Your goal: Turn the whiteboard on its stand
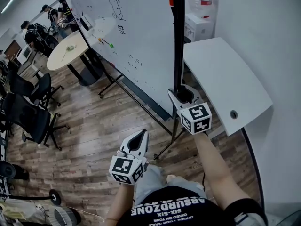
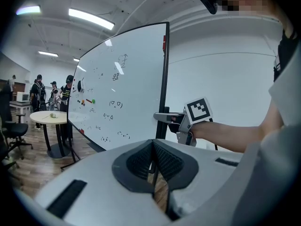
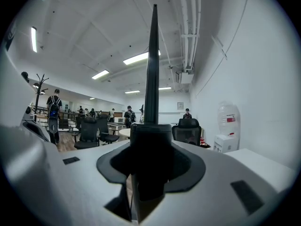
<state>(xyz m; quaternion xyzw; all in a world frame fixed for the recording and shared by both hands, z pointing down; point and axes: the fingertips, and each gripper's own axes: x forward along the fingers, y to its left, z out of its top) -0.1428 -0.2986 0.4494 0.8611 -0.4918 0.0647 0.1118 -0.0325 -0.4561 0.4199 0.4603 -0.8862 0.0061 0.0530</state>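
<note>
Whiteboard (image 1: 136, 46): stands upright on the wood floor (image 1: 94, 126), with its near end just beside the left edge of the white bench (image 1: 225, 79) by the wall.
Black post (image 1: 178, 41): runs up the near end of the whiteboard.
Right tongs (image 1: 181, 95): closed round the black post, with the pads pressing on it and pointing almost level.
Left tongs (image 1: 140, 134): squeezed together with nothing in them, held low over the floor, not touching the whiteboard.
</note>
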